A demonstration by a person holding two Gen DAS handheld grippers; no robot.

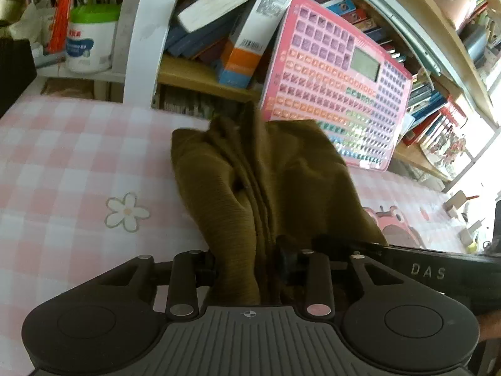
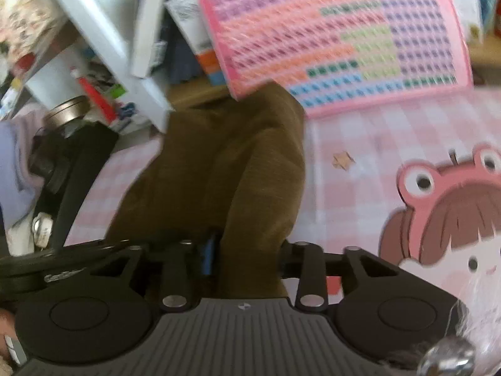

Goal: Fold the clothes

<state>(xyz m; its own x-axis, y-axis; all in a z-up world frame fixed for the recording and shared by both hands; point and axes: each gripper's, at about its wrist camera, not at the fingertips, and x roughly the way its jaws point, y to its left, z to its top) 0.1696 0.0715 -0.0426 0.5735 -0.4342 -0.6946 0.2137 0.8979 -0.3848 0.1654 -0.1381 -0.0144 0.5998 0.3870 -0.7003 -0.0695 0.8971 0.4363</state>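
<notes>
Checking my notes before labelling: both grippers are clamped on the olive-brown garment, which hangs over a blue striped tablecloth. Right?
Not quite. The tablecloth is pink and white checked, not blue striped, as both wrist views show. The rest holds: the left gripper and right gripper are each clamped on the olive-brown garment.

Each fisheye camera sat just behind its own gripper, looking forward and down along the fingers, close above the pink-and-white checked tablecloth (image 1: 78, 156). Both views shared the bunched olive-brown ribbed garment (image 1: 266, 172) (image 2: 225, 156) and the leaning pink plastic button board (image 1: 338, 87) (image 2: 338, 37) behind.
</notes>
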